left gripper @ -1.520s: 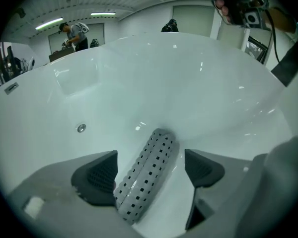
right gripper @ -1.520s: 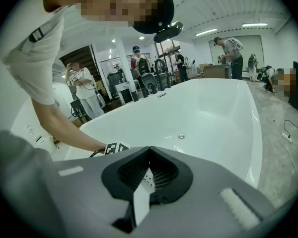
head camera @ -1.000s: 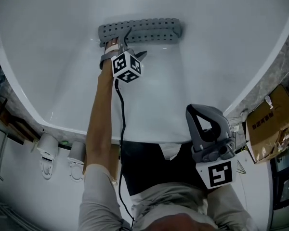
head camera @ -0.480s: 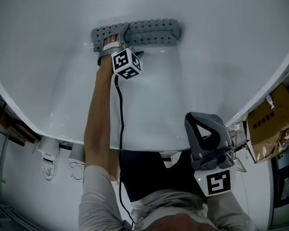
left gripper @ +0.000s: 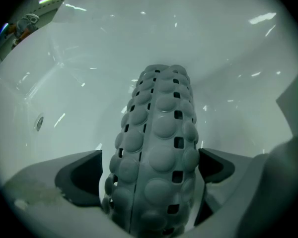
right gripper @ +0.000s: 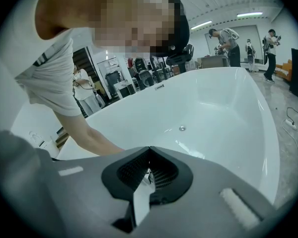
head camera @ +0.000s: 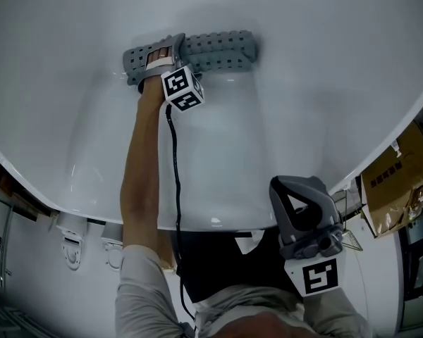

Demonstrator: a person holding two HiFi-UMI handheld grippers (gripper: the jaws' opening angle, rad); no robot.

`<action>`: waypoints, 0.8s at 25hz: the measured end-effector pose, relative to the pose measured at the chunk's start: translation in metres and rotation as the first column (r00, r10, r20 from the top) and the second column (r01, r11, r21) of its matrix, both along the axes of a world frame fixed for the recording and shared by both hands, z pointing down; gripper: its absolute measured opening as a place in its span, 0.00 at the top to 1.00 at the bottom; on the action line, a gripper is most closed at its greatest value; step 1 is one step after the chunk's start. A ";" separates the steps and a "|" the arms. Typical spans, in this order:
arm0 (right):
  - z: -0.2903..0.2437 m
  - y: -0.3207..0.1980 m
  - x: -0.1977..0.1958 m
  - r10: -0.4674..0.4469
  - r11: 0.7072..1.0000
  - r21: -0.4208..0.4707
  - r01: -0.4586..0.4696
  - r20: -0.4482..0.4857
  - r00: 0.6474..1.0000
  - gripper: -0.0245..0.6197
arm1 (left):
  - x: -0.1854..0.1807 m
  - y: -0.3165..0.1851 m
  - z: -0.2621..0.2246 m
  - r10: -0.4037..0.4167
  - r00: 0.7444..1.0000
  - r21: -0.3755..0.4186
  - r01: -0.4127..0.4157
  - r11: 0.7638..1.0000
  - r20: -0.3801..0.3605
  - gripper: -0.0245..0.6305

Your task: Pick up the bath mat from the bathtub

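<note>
Rolled-up grey rubber bath mat w/ bumps & square holes (head camera: 222,48) lies on the floor of the white bathtub (head camera: 310,104). L gripper (head camera: 158,53) points down over its left end, jaws spread wide, straddling the roll w/o squeezing. R gripper (right gripper: 148,155) is pressed together, empty, near the tub rim.

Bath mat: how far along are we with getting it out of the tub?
Done: the reach. The left gripper is down at the rolled bath mat on the bathtub floor, jaws wide on either side of it. In hand: the grip; the pads are not yet pressing. Left: close, then lift it out. The right gripper is shut and empty, near the tub's rim.
</note>
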State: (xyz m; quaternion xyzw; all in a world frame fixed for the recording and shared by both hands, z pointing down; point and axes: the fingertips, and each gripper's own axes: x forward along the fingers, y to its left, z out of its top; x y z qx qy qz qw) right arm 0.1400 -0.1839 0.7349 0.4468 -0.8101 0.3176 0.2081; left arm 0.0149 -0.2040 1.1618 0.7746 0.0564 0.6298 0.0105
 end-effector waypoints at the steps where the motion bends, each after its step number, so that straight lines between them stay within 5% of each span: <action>1: 0.001 0.001 0.001 -0.001 1.000 0.000 0.001 -0.001 1.000 0.96 | -0.001 0.003 0.004 0.009 1.000 -0.004 -0.009 1.000 0.009 0.03; 9: -0.003 0.003 0.006 0.000 1.000 0.014 0.000 -0.007 1.000 0.96 | -0.012 -0.007 0.027 0.112 0.988 0.125 -0.126 0.984 0.108 0.04; 15: 0.004 0.003 0.004 -0.003 1.000 0.027 0.004 -0.032 0.999 0.96 | -0.012 -0.010 0.019 0.110 0.987 0.172 -0.129 0.977 0.121 0.35; 20: 0.003 0.003 0.003 -0.004 0.999 0.034 0.007 -0.067 0.998 0.96 | -0.011 -0.010 0.002 0.038 0.994 0.151 -0.054 0.987 0.107 0.48</action>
